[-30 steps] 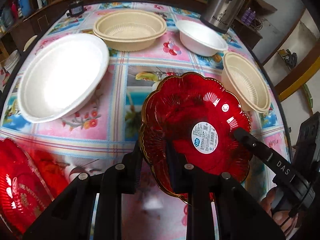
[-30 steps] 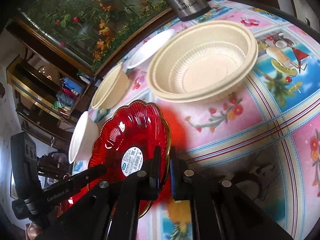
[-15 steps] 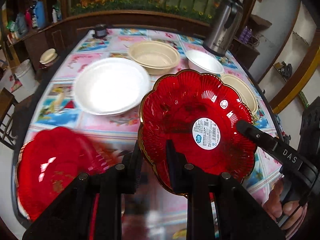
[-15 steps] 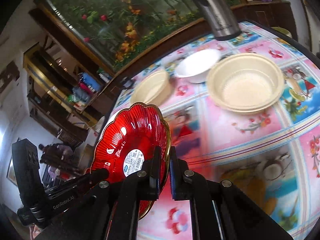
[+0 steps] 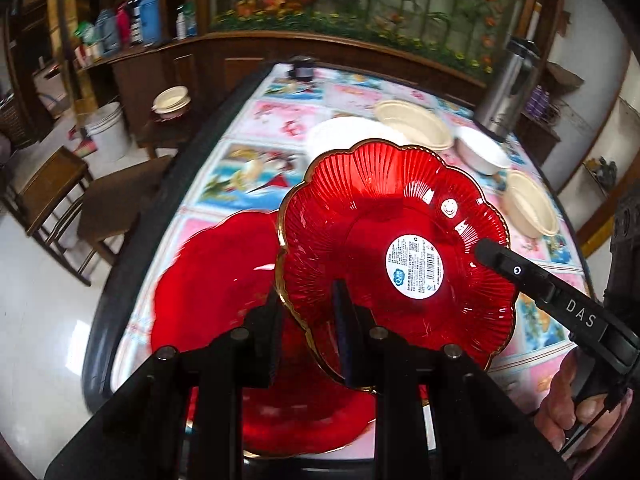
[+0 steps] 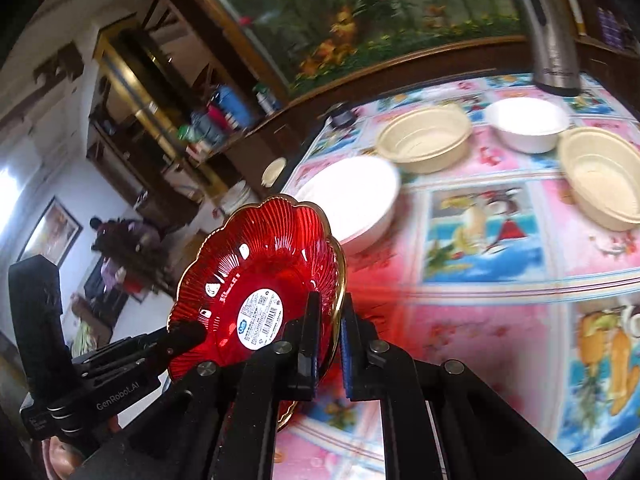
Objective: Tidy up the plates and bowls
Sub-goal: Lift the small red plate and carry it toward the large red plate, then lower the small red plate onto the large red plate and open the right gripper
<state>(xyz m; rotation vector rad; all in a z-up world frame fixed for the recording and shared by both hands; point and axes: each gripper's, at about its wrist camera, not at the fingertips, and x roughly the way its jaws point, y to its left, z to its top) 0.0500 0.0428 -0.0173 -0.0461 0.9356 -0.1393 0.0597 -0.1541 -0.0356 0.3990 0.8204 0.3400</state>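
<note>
Fingers of left gripper (image 5: 306, 320) and right gripper (image 6: 329, 338) each clamp the rim of one red scalloped plate (image 5: 394, 248), held tilted in the air. Beneath it, a second red plate (image 5: 216, 276) lies on the table (image 6: 480, 280). Beyond: white bowl (image 6: 526, 122), beige bowls.

A scalloped plate (image 5: 384, 240) is held tilted above the counter (image 5: 256, 176), overlapping a second scalloped plate (image 5: 224, 276) lying flat below and to its left. Behind them sits a wide shallow bowl (image 6: 352, 196); farther back, three bowls (image 6: 424, 140) (image 6: 528, 122) (image 6: 600, 176) stand before a metal flask (image 6: 548, 40).
</note>
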